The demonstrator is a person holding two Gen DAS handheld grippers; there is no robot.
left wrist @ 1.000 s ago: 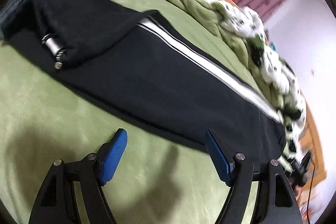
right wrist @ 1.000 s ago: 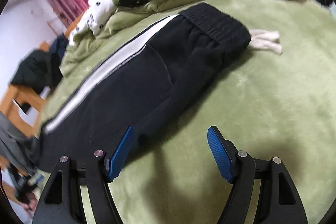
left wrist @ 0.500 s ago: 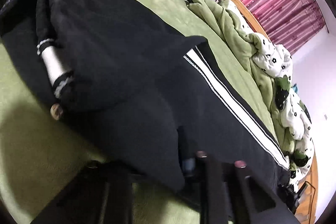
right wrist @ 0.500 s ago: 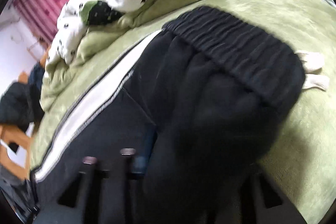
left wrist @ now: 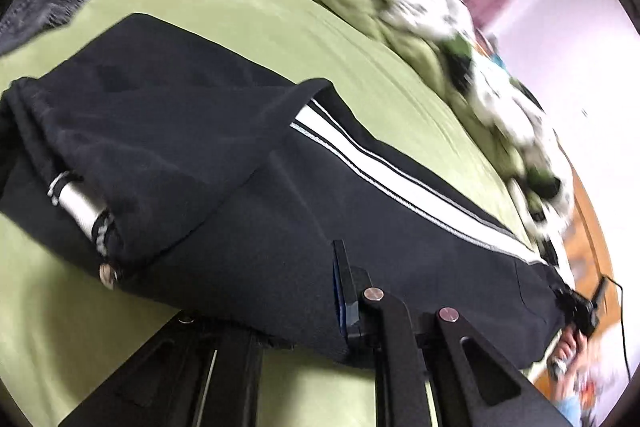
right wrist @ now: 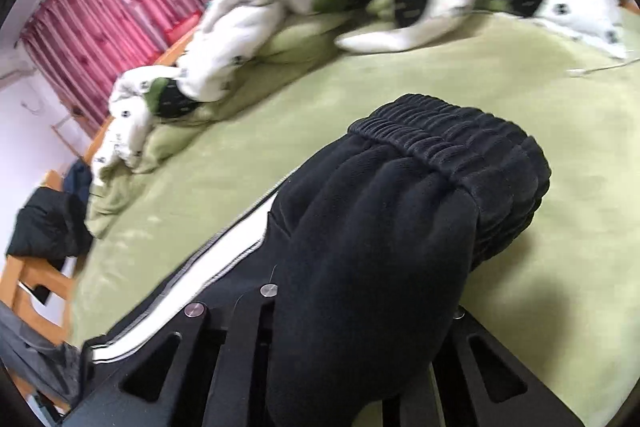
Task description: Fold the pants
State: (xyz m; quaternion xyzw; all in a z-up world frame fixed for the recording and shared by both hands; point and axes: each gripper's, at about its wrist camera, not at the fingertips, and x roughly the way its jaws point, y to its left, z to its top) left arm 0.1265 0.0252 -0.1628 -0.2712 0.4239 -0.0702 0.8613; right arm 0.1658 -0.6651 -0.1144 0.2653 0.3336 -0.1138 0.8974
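The black pants (left wrist: 248, 187) lay lengthwise on the green bed (left wrist: 240, 11), one leg end already turned back over the rest. The left tongs (left wrist: 304, 307) were closed on the near edge of the pants about the middle; only one blue pad showed, the other was under the cloth. The right tongs (right wrist: 344, 327) were closed on the cloth just below the waistband (right wrist: 448, 147), which bulged up between them, hiding the pads. I judge that the thick fabric could slip out of one grip while lifting, because each pinch takes only an edge; then the fold would land crooked. The turned-back leg could also slide off. No container was visible.
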